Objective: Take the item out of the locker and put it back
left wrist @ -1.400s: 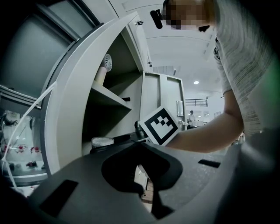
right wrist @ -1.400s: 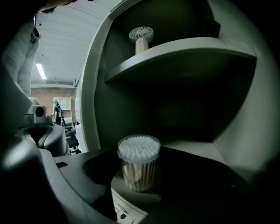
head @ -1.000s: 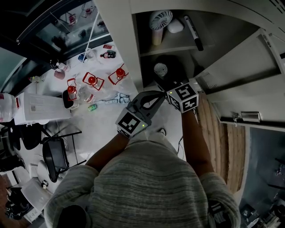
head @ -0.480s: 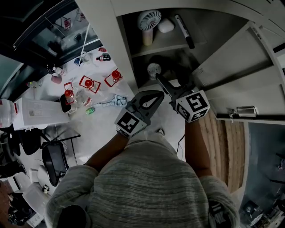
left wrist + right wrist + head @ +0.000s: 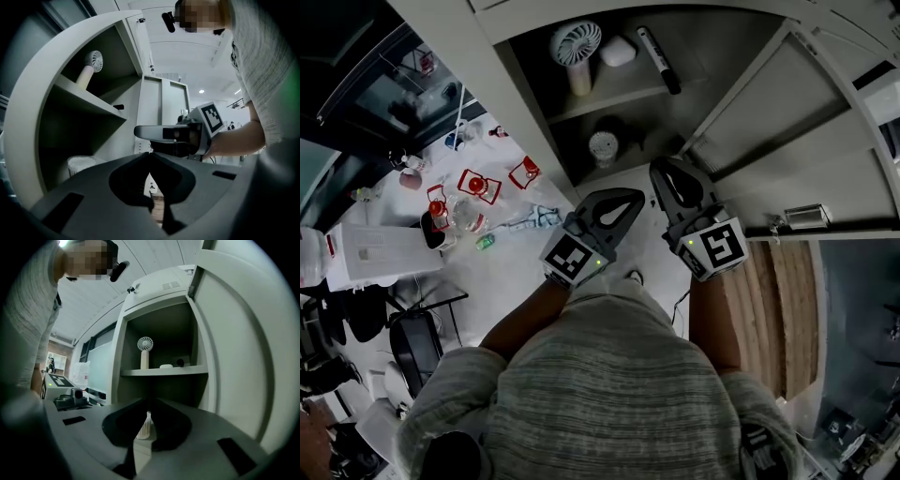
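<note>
The open locker (image 5: 539, 141) has two compartments. A small white ribbed item (image 5: 603, 147) stands in the lower one, also seen in the left gripper view (image 5: 82, 164) and past my right jaws (image 5: 146, 427). My right gripper (image 5: 664, 167) hangs just outside that compartment. Its jaws have just been closing and now meet with nothing between them (image 5: 149, 401). My left gripper (image 5: 635, 195) is shut and empty beside it (image 5: 150, 154), a little lower left. On the upper shelf stand a white hand fan (image 5: 575, 47), a white pebble-shaped object (image 5: 619, 52) and a black marker (image 5: 659, 59).
The locker door (image 5: 769, 112) swings open to the right, with a metal latch (image 5: 802, 217) on the panel below it. To the left, a white table (image 5: 516, 244) carries red-framed bottles (image 5: 476, 183) and a white box (image 5: 380, 248). Wooden boards (image 5: 787, 300) lie at the right.
My right gripper has pulled back out of the lower compartment and risen, and its jaws went from wide open to shut. The white item stays inside. My left gripper shifted slightly.
</note>
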A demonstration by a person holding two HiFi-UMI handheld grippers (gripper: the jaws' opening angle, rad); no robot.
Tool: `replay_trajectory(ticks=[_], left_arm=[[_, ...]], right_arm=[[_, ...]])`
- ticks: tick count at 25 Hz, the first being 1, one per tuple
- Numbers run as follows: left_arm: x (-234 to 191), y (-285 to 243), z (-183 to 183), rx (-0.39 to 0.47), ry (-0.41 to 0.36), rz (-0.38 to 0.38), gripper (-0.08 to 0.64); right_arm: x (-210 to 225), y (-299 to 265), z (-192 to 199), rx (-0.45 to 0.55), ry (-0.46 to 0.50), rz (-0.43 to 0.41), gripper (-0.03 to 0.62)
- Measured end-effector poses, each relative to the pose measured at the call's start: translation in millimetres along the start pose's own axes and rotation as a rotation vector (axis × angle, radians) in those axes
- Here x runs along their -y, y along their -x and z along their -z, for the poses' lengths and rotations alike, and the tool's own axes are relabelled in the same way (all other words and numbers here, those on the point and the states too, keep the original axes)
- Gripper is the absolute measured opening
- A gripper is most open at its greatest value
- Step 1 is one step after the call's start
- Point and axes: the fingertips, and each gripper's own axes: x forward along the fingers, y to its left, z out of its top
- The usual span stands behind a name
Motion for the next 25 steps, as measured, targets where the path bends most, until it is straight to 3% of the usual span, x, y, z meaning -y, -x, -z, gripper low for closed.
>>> replay_trajectory(ticks=[9,25], left_arm=[[8,-9,-3,0.007,-0.009,0.018,0.006],[7,-9,-3,0.005,-0.004,0.004,0.006]], right_arm=[[3,30,0,0.010,-0.021,0.044,0.026],[-6,32,3,-0.014,-0.016,0.009,0.025]])
